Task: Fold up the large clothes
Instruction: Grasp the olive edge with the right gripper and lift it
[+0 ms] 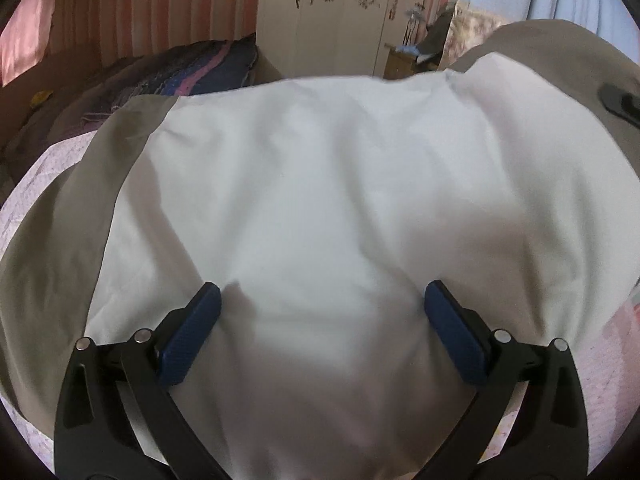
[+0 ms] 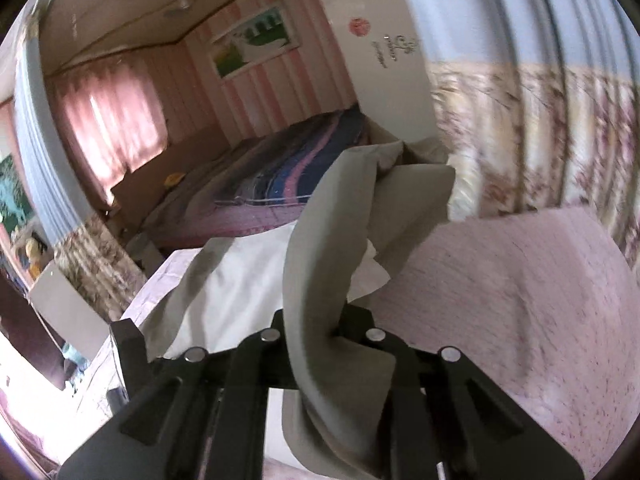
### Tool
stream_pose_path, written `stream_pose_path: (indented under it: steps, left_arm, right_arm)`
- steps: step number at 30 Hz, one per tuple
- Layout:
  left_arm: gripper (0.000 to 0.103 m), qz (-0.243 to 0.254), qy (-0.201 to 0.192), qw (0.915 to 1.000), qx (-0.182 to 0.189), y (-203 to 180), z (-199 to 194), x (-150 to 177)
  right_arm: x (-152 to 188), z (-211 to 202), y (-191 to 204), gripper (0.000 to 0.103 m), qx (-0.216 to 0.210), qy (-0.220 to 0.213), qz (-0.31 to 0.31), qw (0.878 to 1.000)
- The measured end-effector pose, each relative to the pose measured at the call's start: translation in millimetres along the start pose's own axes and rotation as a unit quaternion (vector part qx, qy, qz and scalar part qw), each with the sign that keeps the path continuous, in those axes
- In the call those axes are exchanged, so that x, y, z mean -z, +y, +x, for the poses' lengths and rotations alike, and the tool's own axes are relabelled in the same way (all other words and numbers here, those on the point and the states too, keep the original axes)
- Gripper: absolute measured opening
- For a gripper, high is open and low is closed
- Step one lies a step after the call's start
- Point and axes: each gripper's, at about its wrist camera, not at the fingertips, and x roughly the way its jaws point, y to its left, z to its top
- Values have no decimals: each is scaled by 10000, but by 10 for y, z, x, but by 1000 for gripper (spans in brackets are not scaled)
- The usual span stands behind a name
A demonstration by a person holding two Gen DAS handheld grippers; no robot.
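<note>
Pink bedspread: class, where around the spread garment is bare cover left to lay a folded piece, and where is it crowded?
Bare pink bedspread lies right of the lifted grey fabric, up to the floral curtain. A narrow strip shows left of the garment. The middle is crowded: the garment covers it, and the far bed holds a striped quilt.

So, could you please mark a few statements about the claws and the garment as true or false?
1. The left claw is open. True.
2. The left claw grips the garment. False: its pads stand apart over the cloth.
3. The right claw is shut on grey cloth. True.
4. The garment lies on a bare wooden table. False: it lies on a pink bedspread.
</note>
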Motion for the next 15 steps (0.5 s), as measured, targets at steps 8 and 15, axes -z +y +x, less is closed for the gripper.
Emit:
stream_pose_path:
  steps: [8, 15]
  left_arm:
    - [100, -424, -857, 9924, -772, 777, -835, -331]
    - [100, -1499, -964, 9792, -965, 1749, -1072, -236]
  right_arm:
    - [-33, 238, 434, 11, -280, 102, 219, 9993]
    - [38, 685, 960, 11, -651, 340, 418, 9964]
